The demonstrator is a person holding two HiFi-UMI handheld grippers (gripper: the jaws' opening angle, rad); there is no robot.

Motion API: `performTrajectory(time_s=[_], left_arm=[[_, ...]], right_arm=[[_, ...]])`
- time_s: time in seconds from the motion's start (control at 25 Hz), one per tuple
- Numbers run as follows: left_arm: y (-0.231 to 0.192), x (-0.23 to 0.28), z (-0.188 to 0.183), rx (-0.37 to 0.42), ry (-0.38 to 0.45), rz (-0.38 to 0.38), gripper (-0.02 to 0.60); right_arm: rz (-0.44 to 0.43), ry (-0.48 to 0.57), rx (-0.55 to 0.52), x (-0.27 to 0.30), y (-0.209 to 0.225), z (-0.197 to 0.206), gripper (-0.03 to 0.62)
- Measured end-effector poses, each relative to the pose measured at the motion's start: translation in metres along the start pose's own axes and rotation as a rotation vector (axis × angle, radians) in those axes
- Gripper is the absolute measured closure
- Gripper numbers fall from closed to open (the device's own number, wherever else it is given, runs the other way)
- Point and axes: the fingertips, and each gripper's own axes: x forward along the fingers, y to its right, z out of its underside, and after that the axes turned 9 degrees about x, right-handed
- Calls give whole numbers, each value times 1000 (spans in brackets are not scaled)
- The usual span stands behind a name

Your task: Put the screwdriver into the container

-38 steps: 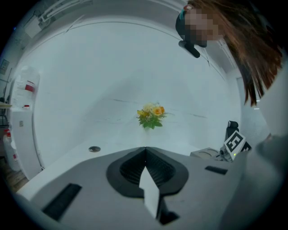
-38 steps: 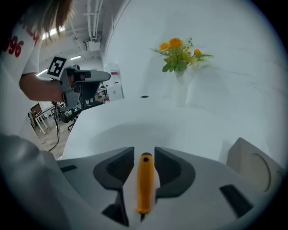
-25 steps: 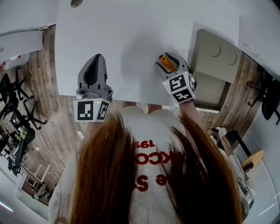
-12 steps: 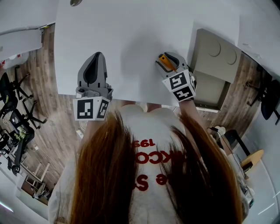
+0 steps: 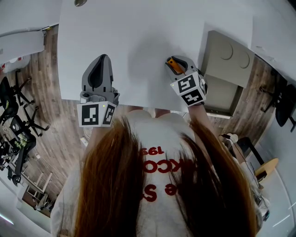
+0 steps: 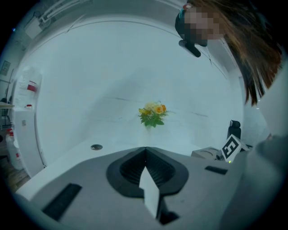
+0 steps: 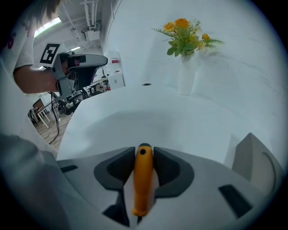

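The screwdriver [image 7: 143,179] has an orange handle with a black end cap, and it lies lengthwise between the jaws of my right gripper [image 7: 144,152]. The jaws are closing and their dark pads touch the handle on both sides. In the head view the screwdriver [image 5: 175,65] pokes out of the right gripper [image 5: 178,62] over the white table [image 5: 138,41], near its front edge. The grey container [image 5: 225,69] stands just to the right, its corner [image 7: 254,157] close by. My left gripper [image 5: 102,62] hovers at the table's front left, its jaws [image 6: 145,150] together and holding nothing.
A white vase of yellow flowers [image 7: 185,42] stands at the table's far side, also seen from the left gripper view as the flowers [image 6: 153,114]. A cable hole [image 5: 80,3] is at the far left. Office chairs [image 5: 14,120] stand on the wooden floor on the left.
The right gripper's marker cube has shifted slightly up and turned a little. The left gripper has stayed where it was.
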Motion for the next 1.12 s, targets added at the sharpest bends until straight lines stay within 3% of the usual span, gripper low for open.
performTrajectory(time_s=[0.24,0.6,1.12], left_arm=[[-4,0,-1,1,7,-12,574],[-4,2,-8,3,29,-9,574],[-3,2,-27,11,85,-8,574]], right_arm=[[-5,-2,-1,1,1,0,467],[-14,75,11,-12,-1,-17,468],[-34,303,76,-48,0,-57,470]])
